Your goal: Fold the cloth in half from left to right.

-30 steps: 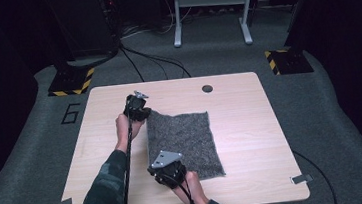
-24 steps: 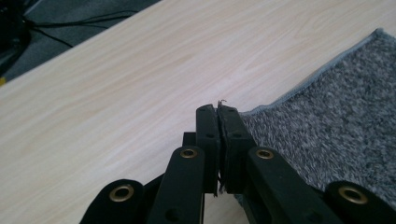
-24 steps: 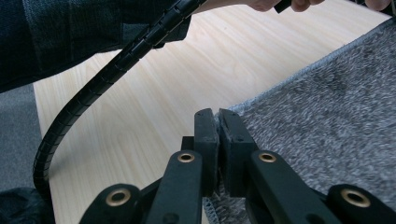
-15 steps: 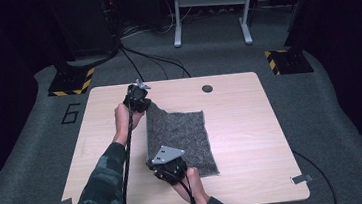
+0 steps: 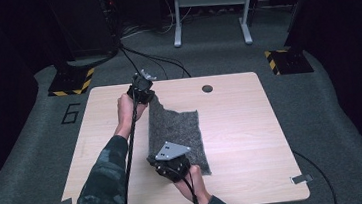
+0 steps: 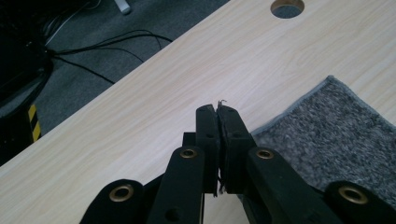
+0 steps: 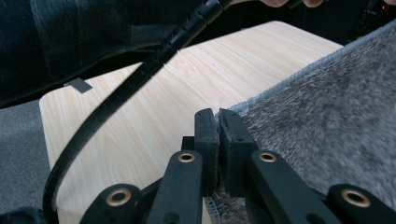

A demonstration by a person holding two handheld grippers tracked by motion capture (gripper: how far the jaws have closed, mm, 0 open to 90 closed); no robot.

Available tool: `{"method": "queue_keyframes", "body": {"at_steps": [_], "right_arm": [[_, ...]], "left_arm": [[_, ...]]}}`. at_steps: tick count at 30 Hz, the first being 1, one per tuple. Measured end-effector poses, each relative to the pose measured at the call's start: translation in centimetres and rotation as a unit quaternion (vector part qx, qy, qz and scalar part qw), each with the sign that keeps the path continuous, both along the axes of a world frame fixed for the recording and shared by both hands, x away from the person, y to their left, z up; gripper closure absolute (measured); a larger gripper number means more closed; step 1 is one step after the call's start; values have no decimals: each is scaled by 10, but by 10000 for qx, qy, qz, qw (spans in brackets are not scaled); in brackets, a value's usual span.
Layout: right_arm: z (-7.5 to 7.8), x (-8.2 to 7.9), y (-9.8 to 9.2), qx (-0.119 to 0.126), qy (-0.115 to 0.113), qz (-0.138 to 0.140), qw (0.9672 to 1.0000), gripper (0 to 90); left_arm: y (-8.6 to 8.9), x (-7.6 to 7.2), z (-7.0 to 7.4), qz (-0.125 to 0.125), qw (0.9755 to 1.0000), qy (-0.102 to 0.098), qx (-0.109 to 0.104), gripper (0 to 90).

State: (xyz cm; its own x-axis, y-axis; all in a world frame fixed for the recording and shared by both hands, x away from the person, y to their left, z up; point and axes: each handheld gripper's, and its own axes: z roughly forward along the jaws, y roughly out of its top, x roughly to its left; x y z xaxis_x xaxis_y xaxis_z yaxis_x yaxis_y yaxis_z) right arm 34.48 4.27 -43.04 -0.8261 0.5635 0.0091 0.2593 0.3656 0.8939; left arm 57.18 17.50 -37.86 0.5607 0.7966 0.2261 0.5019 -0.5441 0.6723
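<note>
The left forearm, in a camouflage sleeve [image 5: 104,184], reaches forward and slightly rightward across the pale wooden bench [image 5: 252,135], the wrist extended so that the left hand [image 5: 128,109] carries its hand-held gripper [image 5: 141,89] near the far edge. In the left gripper view, the left hand-held gripper [image 6: 217,122] has its jaws pressed together on the far left corner of a grey felt cloth [image 5: 178,132]; a few stray fibres stick out between the pads, and the cloth [image 6: 336,135] spreads away to the right over the wood.

The right hand [image 5: 189,181] comes in from the near edge with the wrist bent upward, holding the right hand-held gripper [image 5: 167,162], whose grey three-cornered plate faces up. In the right gripper view, the right hand-held gripper [image 7: 217,125] is pinching the near left corner of the cloth [image 7: 327,116], jaws closed tight on its stitched edge, with the left arm's cable [image 7: 126,93] crossing in front.

The cloth's left edge is lifted off the bench between the two hand-held grippers, rising steeply toward the left one, while its right part lies flat on the wood near the middle of the bench. A round cable hole [image 5: 207,88] sits in the bench top beyond the cloth, well apart from it.
</note>
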Motion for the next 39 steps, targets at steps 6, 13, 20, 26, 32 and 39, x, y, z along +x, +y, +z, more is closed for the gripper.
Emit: {"method": "queue_keyframes", "body": {"at_steps": [6,13,20,26,32,39], "right_arm": [[-9,-3,-24,-37,45,-182,9998,866],[-19,-4,-53,-16,185,-435,9989,865],[-29,-5,-75,0,362,-675,9971,864],[-40,-5,-86,-67,523,-827,9952,863],[-55,-2,-98,-120,743,-1001,9921,861],[-71,6,-111,-183,1003,-1188,9877,860]], "left_arm": [[-24,5,-14,-139,9998,115,42,876],[-46,8,-23,-273,9995,163,18,875],[-62,11,-32,-357,9991,227,7,875],[-76,14,-43,-390,9988,299,-17,872],[-85,18,-56,-350,9985,422,-6,869],[-94,22,-69,-285,9984,489,79,861]]}}
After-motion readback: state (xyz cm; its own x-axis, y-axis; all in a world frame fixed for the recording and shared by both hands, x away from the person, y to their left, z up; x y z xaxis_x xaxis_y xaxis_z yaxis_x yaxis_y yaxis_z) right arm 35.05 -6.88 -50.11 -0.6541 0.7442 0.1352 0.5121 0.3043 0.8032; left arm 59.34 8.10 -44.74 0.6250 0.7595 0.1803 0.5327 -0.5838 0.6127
